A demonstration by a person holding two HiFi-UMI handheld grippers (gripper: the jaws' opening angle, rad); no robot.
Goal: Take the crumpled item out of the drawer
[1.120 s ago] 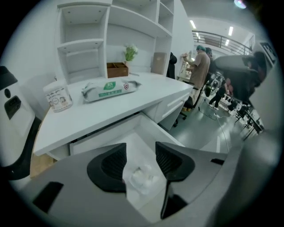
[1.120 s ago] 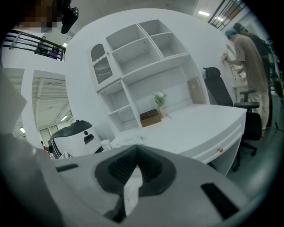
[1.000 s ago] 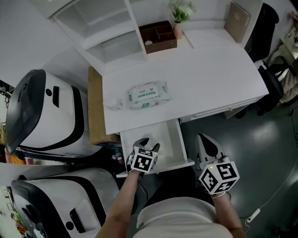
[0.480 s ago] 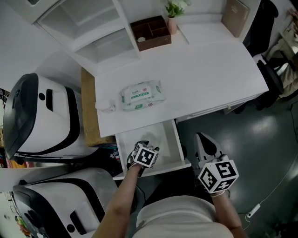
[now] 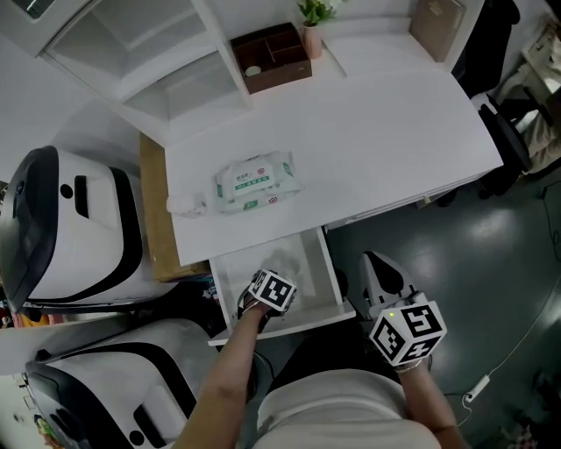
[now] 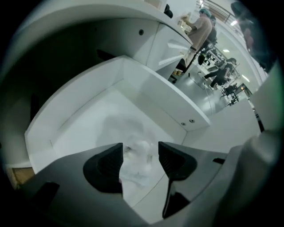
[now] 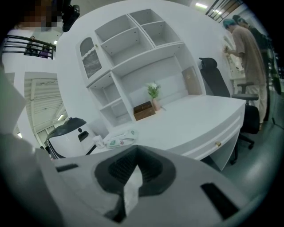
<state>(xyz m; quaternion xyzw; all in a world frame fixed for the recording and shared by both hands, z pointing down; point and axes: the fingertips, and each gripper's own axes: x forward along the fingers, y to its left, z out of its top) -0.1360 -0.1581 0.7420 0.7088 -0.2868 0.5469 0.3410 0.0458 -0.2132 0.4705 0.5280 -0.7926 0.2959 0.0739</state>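
Note:
The white drawer (image 5: 333, 274) under the desk stands pulled out. My left gripper (image 5: 266, 279) reaches down into it, its marker cube on top. In the left gripper view the drawer's floor (image 6: 84, 119) is bare except for a crumpled white tissue (image 6: 140, 153). That tissue lies between the two dark pads (image 6: 106, 166), which stand apart and are opening, not pressing on it. My right gripper (image 5: 383, 274) hangs beside the drawer, right of its front. In the right gripper view it is shut on a small piece of white tissue (image 7: 131, 186).
On the desk top (image 5: 377, 131) lie a pack of wet wipes (image 5: 256, 182) and a small crumpled tissue (image 5: 187, 207). A brown organiser box (image 5: 270, 57) and a potted plant (image 5: 311, 24) stand at the back. White-and-black machines (image 5: 70, 228) stand left, a dark chair (image 5: 517, 131) right.
The head view has drifted, so the desk sits lower and further left. My left gripper has sunk a little deeper into the drawer. The right gripper has barely moved.

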